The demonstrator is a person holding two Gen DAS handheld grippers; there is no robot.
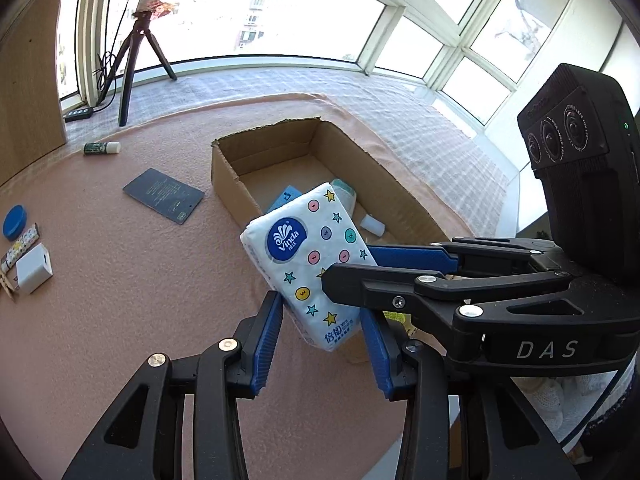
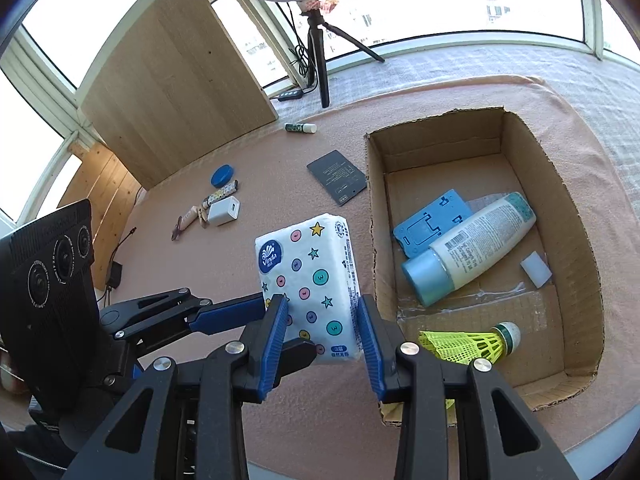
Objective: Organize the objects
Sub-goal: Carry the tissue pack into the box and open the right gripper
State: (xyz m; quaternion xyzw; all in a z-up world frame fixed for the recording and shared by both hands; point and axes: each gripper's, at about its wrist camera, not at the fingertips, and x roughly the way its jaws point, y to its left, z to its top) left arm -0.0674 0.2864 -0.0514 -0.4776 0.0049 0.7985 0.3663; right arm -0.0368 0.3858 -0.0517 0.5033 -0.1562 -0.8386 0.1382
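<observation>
Tissue pack (image 2: 308,284) hangs above the mat, clenched between both tools (image 1: 323,312) (image 2: 322,320).

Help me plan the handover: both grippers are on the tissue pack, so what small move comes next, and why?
Probably carry the white star-printed tissue pack, gripped by the left gripper and right gripper, sideways over the open cardboard box; it hangs beside the wall.

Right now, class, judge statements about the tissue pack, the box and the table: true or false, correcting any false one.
1. Both grippers, left gripper and right gripper, hold the tissue pack. True.
2. The cardboard box is empty. False: it holds a bottle, a shuttlecock and a blue holder.
3. The blue lid lies in the box. False: it lies on the pink cloth.
4. The dark card lies outside the box. True.
</observation>
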